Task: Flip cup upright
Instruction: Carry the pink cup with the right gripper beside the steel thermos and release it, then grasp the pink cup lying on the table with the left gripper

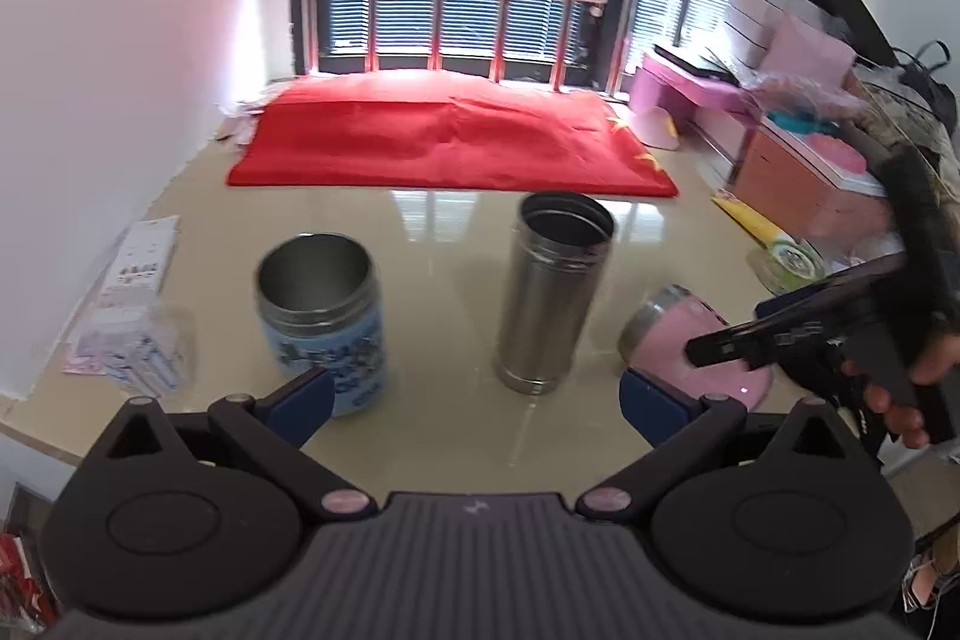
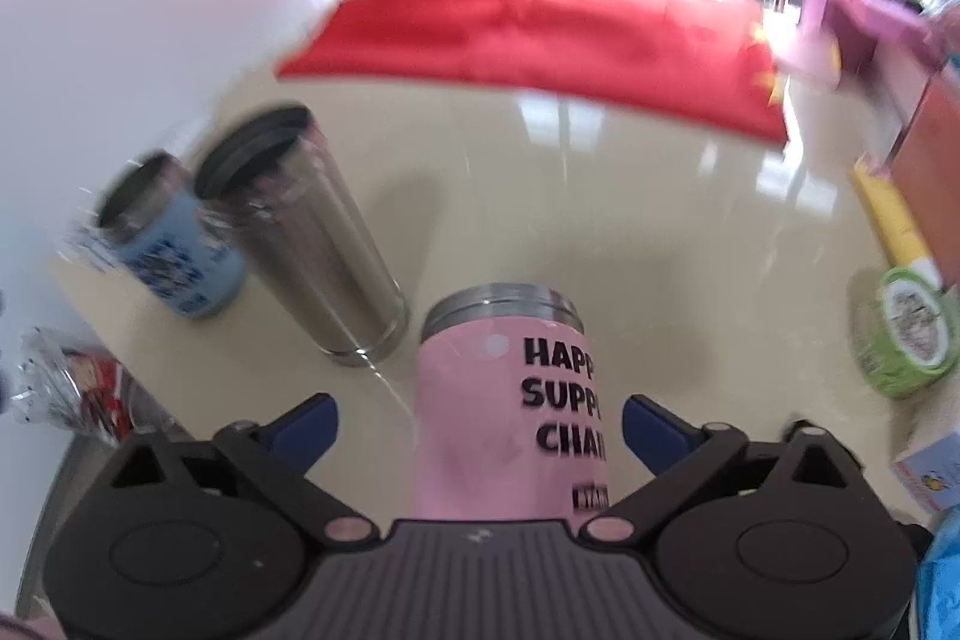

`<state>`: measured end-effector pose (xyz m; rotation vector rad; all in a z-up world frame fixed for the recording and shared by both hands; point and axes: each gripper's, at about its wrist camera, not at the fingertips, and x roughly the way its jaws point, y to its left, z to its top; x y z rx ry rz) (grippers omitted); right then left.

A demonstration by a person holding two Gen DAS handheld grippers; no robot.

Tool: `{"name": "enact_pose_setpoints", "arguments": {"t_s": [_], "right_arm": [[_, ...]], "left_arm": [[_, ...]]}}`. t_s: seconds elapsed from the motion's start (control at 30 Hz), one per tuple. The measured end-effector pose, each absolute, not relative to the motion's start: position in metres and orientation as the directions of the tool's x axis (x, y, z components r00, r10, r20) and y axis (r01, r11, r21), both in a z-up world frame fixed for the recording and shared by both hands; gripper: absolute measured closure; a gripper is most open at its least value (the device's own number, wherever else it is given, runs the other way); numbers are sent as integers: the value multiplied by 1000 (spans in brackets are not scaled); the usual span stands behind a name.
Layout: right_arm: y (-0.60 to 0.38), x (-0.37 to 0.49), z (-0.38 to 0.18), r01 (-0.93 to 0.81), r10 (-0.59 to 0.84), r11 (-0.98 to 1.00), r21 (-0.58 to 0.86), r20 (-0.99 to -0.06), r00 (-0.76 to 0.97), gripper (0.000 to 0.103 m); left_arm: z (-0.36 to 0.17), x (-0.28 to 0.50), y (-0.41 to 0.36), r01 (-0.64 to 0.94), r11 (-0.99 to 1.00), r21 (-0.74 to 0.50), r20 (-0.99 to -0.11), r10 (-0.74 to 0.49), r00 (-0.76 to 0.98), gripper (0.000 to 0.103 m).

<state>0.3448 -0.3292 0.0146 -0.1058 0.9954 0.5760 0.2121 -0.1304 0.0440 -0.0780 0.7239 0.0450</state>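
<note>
Right up against the right wrist lens, the right gripper (image 2: 477,421) is sitting with its jaws spread wide, blue pads well clear on both sides and gripping nothing. Between those jaws the pink cup (image 2: 510,400) is lying, its body running straight away from the camera, steel rim end pointing forward toward the red cloth (image 2: 540,34) and its base end hidden under the gripper body. Black lettering is showing on its upper side. Neither pad is touching it; the cup is sitting nearer the right pad than the left.

Over on the left wrist view, the left gripper (image 1: 477,394) is hovering above the bench (image 1: 432,244) with jaws equally wide and nothing between them. From here the pink cup (image 1: 690,340) is lying on its side at the right, silver rim aimed up and left, long axis slanting across the bench, with the right gripper (image 1: 750,346) reaching over it from the right.

Biggest item around is that red cloth (image 1: 444,142) spread across the far bench below the barred window. Pink and orange boxes (image 1: 798,172) are crowding the right edge. A tall steel tumbler (image 1: 549,292) is standing upright mid-bench, just left of the pink cup. Further left a blue printed cup (image 1: 327,316) is standing upright too, mouth open. A green tape roll (image 2: 906,334) is lying off to the right, and a clear plastic packet (image 1: 129,322) is resting by the left edge.
</note>
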Motion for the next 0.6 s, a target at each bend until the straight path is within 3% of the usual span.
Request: {"name": "enact_pose_setpoints", "arguments": {"t_s": [0.13,0.27,0.4,0.6], "right_arm": [[-370,305,28,-486,441,857,171,-730,522,1],[-416,268,22,-412,383,903,125,-669,637,1],[-451,259,9,-344,293,937,61,-673,679,1],[-484,257,-5,-368,273,930,7,-683,677,1]], "left_arm": [[36,223,-152,-24,997,-70,-680,-30,733,0],[28,241,-183,27,994,-105,-689,-92,719,0],[20,268,-216,34,988,-151,-709,-132,692,0],[1,310,-259,-27,988,-152,-773,-102,627,0]]}}
